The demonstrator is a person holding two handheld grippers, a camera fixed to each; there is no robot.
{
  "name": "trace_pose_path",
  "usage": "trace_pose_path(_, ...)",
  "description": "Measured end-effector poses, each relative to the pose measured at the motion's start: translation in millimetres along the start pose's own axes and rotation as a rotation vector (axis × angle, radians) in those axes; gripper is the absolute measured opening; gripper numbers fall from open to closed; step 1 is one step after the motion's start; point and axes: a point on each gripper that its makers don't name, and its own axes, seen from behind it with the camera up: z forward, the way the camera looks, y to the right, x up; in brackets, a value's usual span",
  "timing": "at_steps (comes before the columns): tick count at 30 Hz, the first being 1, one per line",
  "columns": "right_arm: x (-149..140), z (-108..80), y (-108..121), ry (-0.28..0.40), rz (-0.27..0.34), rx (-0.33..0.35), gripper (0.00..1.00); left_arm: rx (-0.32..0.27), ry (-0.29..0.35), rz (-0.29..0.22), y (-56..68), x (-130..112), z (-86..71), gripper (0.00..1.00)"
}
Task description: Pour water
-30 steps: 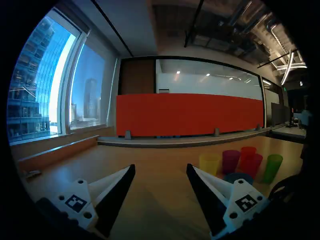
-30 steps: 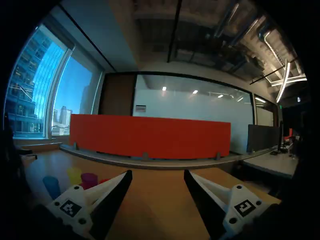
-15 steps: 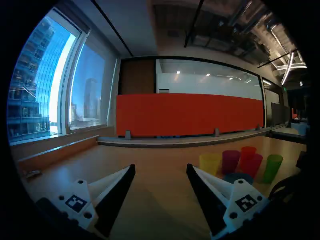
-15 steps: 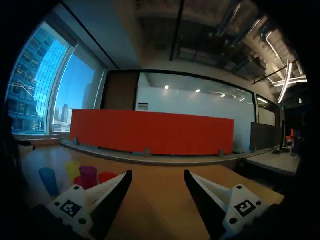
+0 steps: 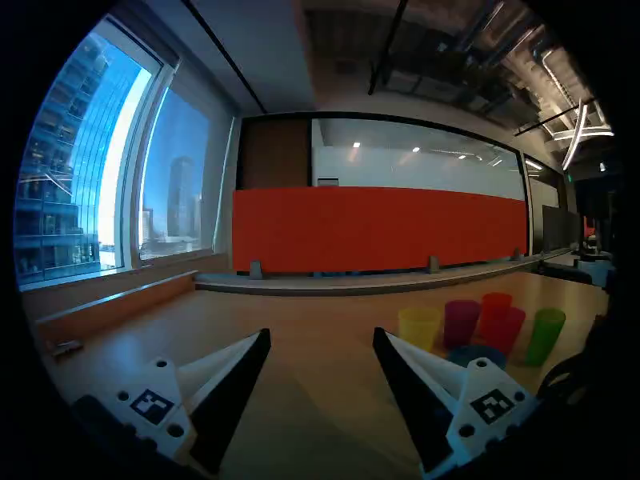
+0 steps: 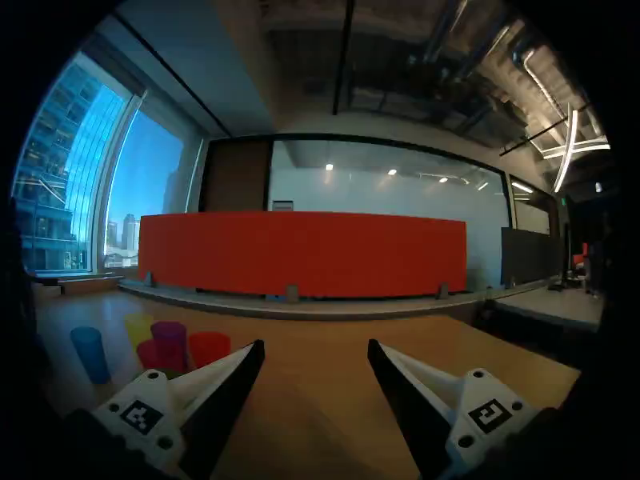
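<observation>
We are looking along the left gripper (image 5: 320,331), and its two fingers are standing wide apart with nothing between them, hovering low over the wooden table (image 5: 320,400). The cups are sitting in a tight cluster off to the right, just beyond the right-hand finger: a yellow cup (image 5: 418,326) is standing nearest the gap, a purple cup (image 5: 462,320) is right beside it, a red cup (image 5: 496,307) is behind, and a green cup (image 5: 546,334) is at the far end. A blue cup (image 5: 472,354) is peeking out low, partly hidden behind the fingertip. Whether any of them is holding water, we cannot tell. Over on the right gripper (image 6: 314,344), the jaws are also gaping open and gripping nothing, and here the same cluster is sitting at the left, beyond the left-hand finger, with the blue cup standing a little apart at the outer edge. An orange partition (image 5: 376,228) is running across the far side of the table, and a tall window (image 5: 96,184) is glowing on the left.
</observation>
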Motion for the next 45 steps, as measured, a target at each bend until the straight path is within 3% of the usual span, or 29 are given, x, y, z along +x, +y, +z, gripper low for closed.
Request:
trace_pose_path(8,-7.7,1.9,3.1,-0.013,0.025,0.002,1.00,0.000,0.000,0.000,0.1,-0.3,-0.4,0.95)
trace_pose_path(45,-14.6,0.4,2.2,-0.043,0.020,-0.002,1.00,0.000,0.000,0.000,0.9,-0.4,-0.6,0.95)
